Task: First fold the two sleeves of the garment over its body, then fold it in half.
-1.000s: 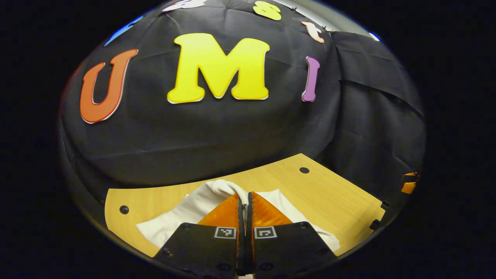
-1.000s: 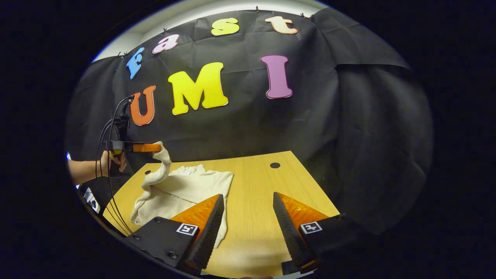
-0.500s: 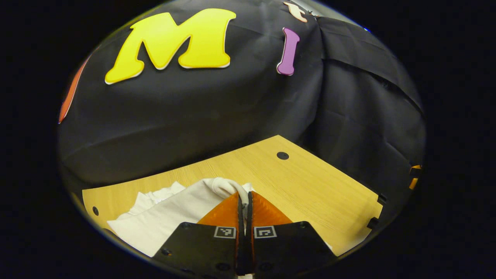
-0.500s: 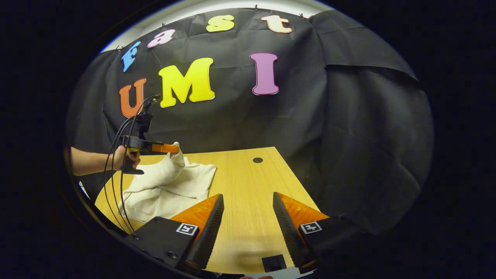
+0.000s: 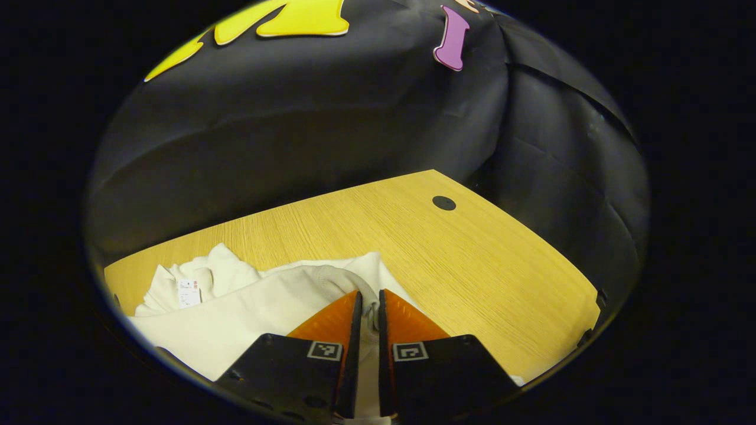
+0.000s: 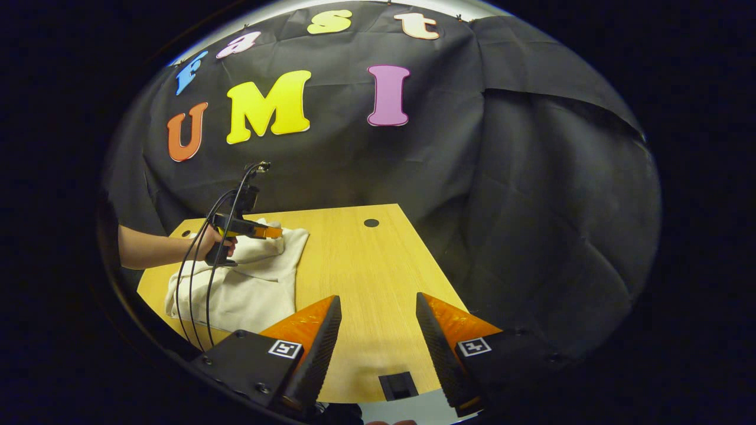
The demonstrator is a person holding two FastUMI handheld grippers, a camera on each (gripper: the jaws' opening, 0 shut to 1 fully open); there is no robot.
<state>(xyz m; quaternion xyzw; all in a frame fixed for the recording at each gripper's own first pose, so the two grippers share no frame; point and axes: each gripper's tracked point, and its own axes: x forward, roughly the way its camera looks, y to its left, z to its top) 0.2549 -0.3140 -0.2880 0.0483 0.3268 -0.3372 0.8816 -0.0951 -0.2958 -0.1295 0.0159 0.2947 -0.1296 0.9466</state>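
Wooden table is carrying our cream garment at its left end; we're pinching the ribbed cuff in the left gripper, right gripper idling wide open, holding nothing. Fabric's looking soft and floppy, so we're reckoning cuffs and hems are best for gripping

The left hand-held gripper, orange-fingered with a black body, has its fingers nearly closed. A bare hand grips its handle. The right hand-held gripper has its fingers spread wide.
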